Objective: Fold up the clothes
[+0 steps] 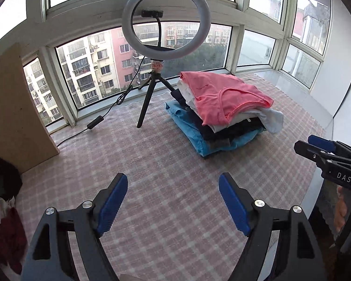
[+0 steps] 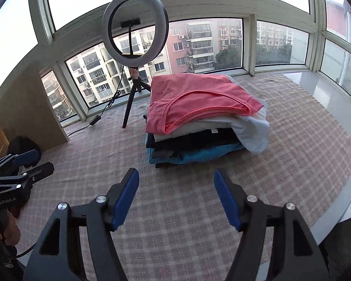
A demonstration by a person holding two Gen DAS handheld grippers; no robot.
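Left wrist view: the left hand-held gripper [image 1: 173, 201] stands released, its blue pads [image 1: 112, 205] wide apart with nothing between them, over the pink checked cloth [image 1: 166, 164] covering the surface. The stack of folded clothes [image 1: 222, 117] lies at about one o'clock, well apart from the pads; a pink top [image 1: 222, 96] is uppermost, then white, dark and blue layers. A ring light [image 1: 167, 21] on a small tripod stands at twelve o'clock, just beside the stack. The right hand-held gripper [image 1: 316, 149] enters at three o'clock, and crumpled dark garments [image 1: 4, 210] sit at nine o'clock.

Right wrist view: the right hand-held gripper [image 2: 176, 195] is released too, empty between its pads. The stack [image 2: 203, 121] sits at twelve o'clock, near the fingertips without touching. The left hand-held gripper [image 2: 28, 164] shows at nine o'clock, beside a wooden board [image 2: 28, 107].
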